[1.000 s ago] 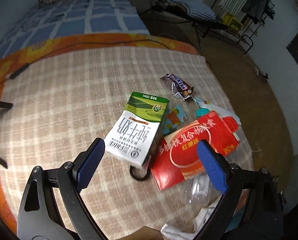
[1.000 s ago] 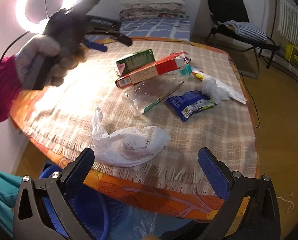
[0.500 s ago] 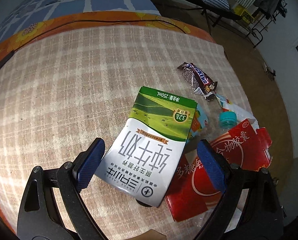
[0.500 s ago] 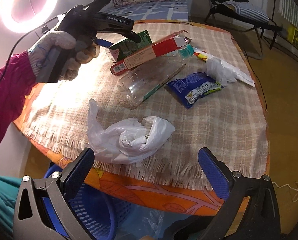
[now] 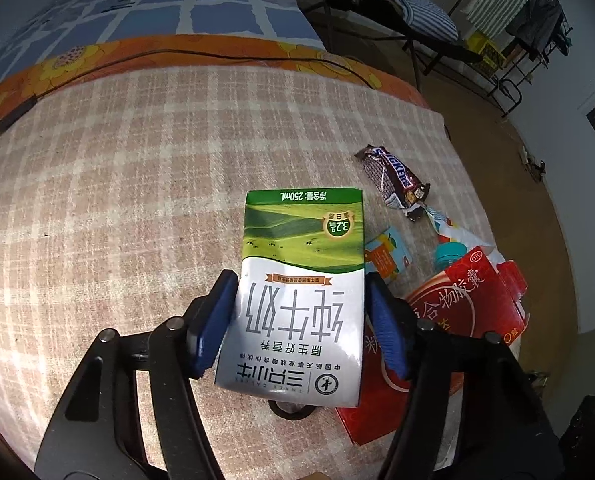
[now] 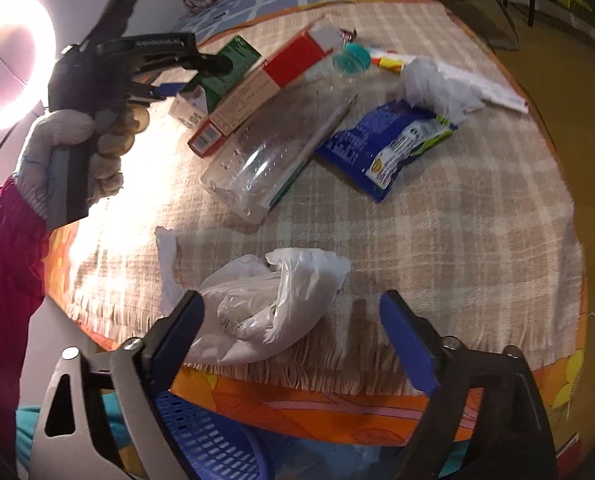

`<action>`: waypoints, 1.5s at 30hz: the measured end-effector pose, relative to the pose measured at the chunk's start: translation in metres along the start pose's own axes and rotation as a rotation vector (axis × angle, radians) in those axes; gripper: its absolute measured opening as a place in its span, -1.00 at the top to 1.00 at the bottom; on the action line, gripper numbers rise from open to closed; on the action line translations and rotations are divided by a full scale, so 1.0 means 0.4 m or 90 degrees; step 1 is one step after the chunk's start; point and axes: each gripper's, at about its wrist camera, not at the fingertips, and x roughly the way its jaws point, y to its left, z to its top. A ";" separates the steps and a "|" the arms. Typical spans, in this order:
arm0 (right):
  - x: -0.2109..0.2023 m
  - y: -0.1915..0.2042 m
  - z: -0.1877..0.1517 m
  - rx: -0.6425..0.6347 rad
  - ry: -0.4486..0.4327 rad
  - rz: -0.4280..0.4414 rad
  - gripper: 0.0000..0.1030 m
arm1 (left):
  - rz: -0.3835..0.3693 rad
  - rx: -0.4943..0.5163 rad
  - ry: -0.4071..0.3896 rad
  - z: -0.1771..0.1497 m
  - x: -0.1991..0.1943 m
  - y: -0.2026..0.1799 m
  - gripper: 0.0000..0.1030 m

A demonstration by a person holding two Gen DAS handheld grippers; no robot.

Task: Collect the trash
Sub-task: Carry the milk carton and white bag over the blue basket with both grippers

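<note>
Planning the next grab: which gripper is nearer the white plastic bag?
Right. The right gripper straddles the white plastic bag at the table's near edge, jaws closing. The left gripper is across the table, closing around the milk carton.

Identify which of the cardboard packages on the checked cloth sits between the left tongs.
The green-and-white milk carton; the closing left tongs flank it, while the red box lies beside, outside them.

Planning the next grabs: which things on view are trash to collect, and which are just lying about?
Trash: milk carton between the closing left gripper, red box, clear bottle, blue wrapper, white bag, candy bar.

Lying about: cable, ring light.
</note>
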 end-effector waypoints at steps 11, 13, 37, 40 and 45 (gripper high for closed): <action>-0.001 0.035 0.004 -0.013 -0.005 0.028 0.27 | 0.025 0.005 -0.054 -0.013 -0.111 0.013 -0.26; -0.008 0.036 0.005 -0.018 -0.017 0.023 0.28 | 0.029 0.010 -0.062 -0.022 -0.138 0.012 -0.26; -0.188 0.188 -0.137 -0.219 -0.123 0.010 0.30 | 0.044 0.030 -0.094 -0.459 -0.478 0.014 -0.26; -0.195 0.207 -0.168 -0.248 -0.125 0.009 0.30 | 0.043 0.022 -0.085 -0.535 -0.498 0.021 -0.26; -0.192 0.238 -0.230 -0.288 -0.118 0.006 0.30 | 0.038 0.000 -0.071 -0.639 -0.509 0.032 -0.26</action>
